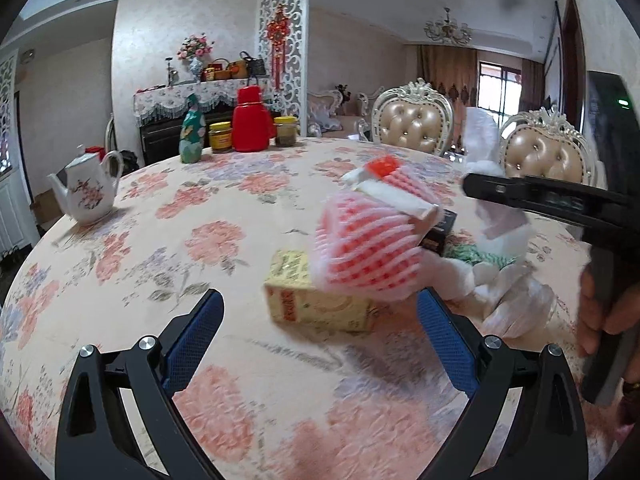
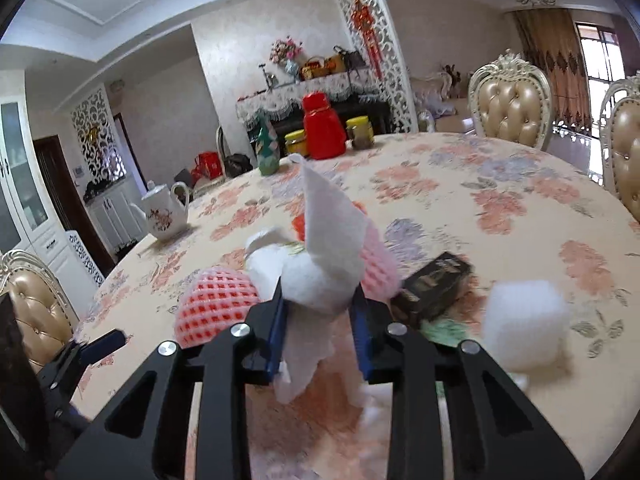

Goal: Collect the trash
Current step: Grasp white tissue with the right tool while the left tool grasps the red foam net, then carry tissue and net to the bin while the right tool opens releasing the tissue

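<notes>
My left gripper (image 1: 320,312) is open and empty just above the flowered table, with a yellow carton (image 1: 316,300) lying between and beyond its fingers. A pink foam fruit net (image 1: 368,248) sits over the carton, blurred. My right gripper (image 2: 320,308) is shut on a wad of white tissue (image 2: 324,256) and holds it above the table; it also shows at the right of the left wrist view (image 1: 500,188). A pink foam net (image 2: 218,304), a black box (image 2: 436,284) and a white foam block (image 2: 524,324) lie around it.
A white teapot (image 1: 86,190) stands at the table's left. A red thermos (image 1: 251,120), a green bottle (image 1: 192,130) and two jars stand at the far edge. Padded chairs (image 1: 414,120) stand behind the table. More white wrapping (image 1: 516,304) lies at the right.
</notes>
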